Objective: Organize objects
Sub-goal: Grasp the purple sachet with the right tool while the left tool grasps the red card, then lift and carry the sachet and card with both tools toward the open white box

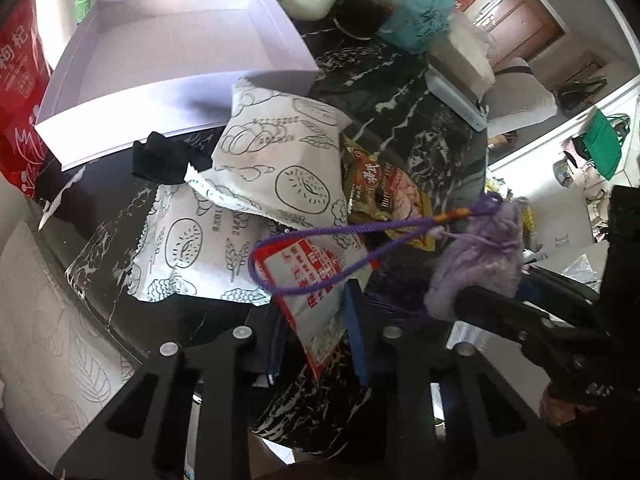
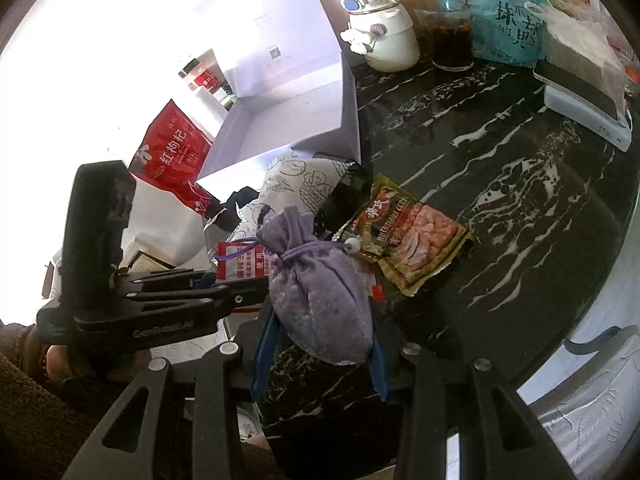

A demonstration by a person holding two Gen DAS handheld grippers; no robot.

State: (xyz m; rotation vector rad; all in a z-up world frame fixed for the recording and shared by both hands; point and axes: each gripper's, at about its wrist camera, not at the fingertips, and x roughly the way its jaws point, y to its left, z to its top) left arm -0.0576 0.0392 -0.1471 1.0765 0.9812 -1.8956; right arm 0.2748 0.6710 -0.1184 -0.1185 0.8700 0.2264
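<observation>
A black marble-patterned desk (image 2: 500, 184) with white veins fills the scene. Behind it stand a brown wooden door (image 1: 528, 24) and white walls, under harsh daylight.

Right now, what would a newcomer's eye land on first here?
The purple pouch, pinched in the right hand-held gripper above the black marble table, its cord looping out. Next, the red-and-white packet between the left hand-held gripper's fingers. Behind them sits an open white box, nothing visible inside.
</observation>
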